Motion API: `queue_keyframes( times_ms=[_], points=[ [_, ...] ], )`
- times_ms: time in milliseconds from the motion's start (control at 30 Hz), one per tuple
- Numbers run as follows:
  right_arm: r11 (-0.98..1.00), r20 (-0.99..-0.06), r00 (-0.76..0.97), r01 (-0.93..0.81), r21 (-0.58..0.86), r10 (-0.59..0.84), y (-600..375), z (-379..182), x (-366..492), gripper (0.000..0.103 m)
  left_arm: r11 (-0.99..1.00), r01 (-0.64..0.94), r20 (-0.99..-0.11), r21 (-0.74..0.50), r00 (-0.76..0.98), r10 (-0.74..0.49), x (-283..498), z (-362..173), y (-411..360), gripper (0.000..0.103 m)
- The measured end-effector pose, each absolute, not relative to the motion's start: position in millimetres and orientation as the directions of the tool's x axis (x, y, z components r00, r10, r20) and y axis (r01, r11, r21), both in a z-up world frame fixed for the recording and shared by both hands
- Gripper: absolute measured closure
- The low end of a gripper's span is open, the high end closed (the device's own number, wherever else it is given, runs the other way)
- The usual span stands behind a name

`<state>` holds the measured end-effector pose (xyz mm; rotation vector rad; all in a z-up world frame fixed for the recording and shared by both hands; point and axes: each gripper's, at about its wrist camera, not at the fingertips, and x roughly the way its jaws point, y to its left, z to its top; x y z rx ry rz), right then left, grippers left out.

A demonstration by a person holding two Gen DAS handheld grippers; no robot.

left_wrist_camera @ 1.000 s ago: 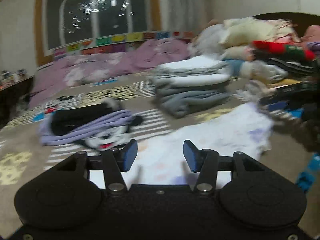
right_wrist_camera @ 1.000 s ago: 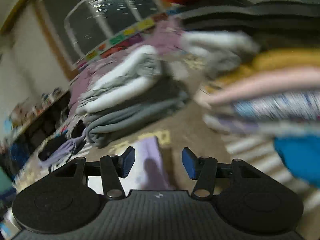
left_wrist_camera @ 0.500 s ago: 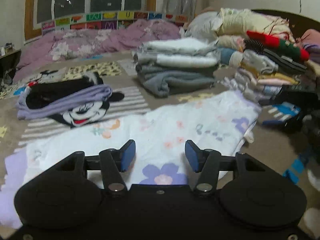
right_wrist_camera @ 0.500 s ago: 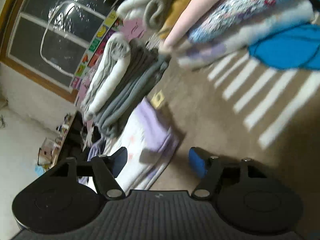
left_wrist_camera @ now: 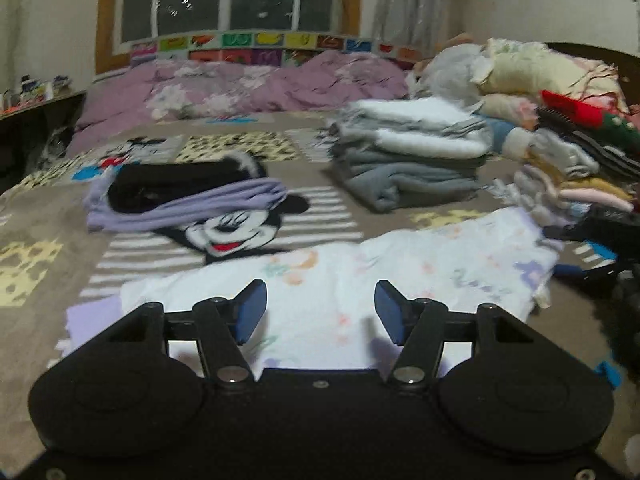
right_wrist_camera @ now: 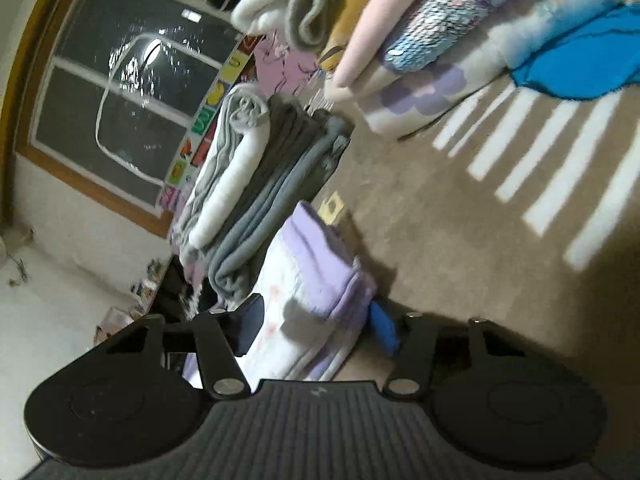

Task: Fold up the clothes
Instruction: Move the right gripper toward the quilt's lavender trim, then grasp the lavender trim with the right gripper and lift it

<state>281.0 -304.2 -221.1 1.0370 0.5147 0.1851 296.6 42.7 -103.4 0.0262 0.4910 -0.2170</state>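
Straddling the lilac-trimmed edge of the white floral cotton garment [right_wrist_camera: 312, 304], spread on the brown blanket [right_wrist_camera: 460, 248], the right gripper [right_wrist_camera: 316, 328] has advanced, jaws apart; left gripper [left_wrist_camera: 318, 312] hovers open above it.

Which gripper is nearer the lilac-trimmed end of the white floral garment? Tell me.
Right. The right gripper straddles the garment's lilac-trimmed end, open fingers on either side. The left gripper hovers open over the white floral garment elsewhere.

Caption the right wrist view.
Open right tool straddling the white floral garment's lilac edge on the brown blanket.
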Motion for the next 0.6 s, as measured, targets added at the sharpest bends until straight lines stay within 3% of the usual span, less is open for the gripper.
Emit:
queue_keyframes(
  times_ms=[267, 333, 367, 600],
  points=[
    [0.532, -0.306, 0.868, 0.057, 0.845, 0.392, -298, -220, 290, 0.048, 0.978, 0.207, -0.500, -0.020, 0.845, -0.190, 304, -115, 47, 0.044],
    [0.514, -0.294, 0.871, 0.056, 0.856, 0.393, -300, -221, 290, 0.059, 0.978, 0.206, -0.506, -0.013, 0.842, -0.184, 305, -118, 46, 0.044],
    [0.507, -0.293, 0.871, 0.060, 0.860, 0.394, -301, -222, 290, 0.076, 0.979, 0.206, -0.509, -0.013, 0.841, -0.183, 305, -119, 46, 0.044],
    [0.504, -0.239, 0.899, 0.024, 0.863, 0.366, -301, -196, 268, 0.080, 0.978, 0.208, -0.521, -0.025, 0.832, -0.190, 305, -114, 47, 0.041]
  ],
)
